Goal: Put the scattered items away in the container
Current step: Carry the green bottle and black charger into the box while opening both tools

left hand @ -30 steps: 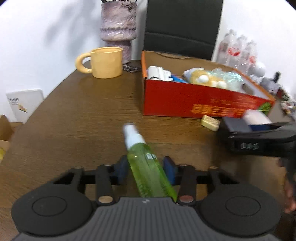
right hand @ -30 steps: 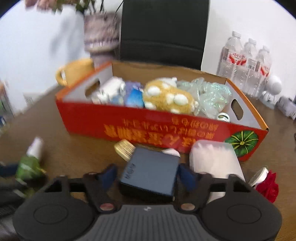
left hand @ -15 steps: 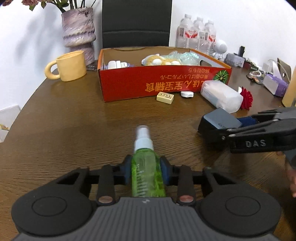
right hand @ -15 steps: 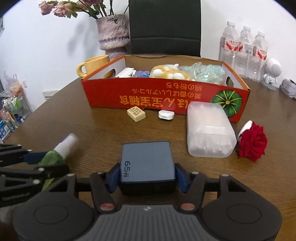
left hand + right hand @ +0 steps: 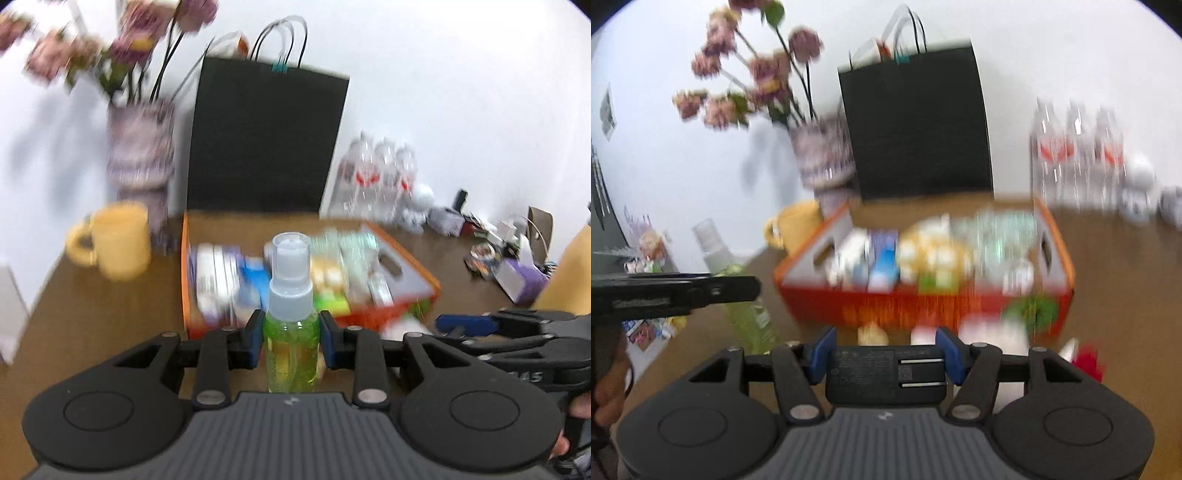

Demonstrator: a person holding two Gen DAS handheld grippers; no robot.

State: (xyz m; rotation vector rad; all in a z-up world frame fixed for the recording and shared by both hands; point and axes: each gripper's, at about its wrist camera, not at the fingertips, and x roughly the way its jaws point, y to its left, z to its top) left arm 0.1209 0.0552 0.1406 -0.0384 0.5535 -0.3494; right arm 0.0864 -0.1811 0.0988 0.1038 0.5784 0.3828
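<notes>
Left gripper [image 5: 291, 343]: we see its two blue pads clamped on the sides of the green spray bottle [image 5: 291, 347], which stands upright between them with its clear cap above the fingers. Right gripper [image 5: 886, 356]: its blue pads are closed on the two sides of the dark charger block [image 5: 884, 373], whose labelled face with two folded plug prongs points toward the camera.

Both loads are held clear of the brown table [image 5: 103, 310]. Directly ahead of both grippers we see the red box [image 5: 923, 306], open at the top. It already holds several items: white tubes, a blue pack, a yellow plush piece and a clear crinkled bag. Motion blur prevents us from identifying them more closely.

In the right wrist view, the left gripper [image 5: 753, 288] appears to the left, and the green bottle [image 5: 746, 310] it holds is tilted there. In the left wrist view, the right gripper [image 5: 443, 323] appears to the right, level with the left fingers.

Between the right gripper and the near wall of the box we note small blurred items on the table, including a red rose [image 5: 1087, 363] to the right. Left of the box stands a yellow mug [image 5: 118, 242], with a flower vase [image 5: 142, 147] behind it. Beyond the box we see a black paper bag [image 5: 266, 136], and to its right water bottles [image 5: 380, 177].
</notes>
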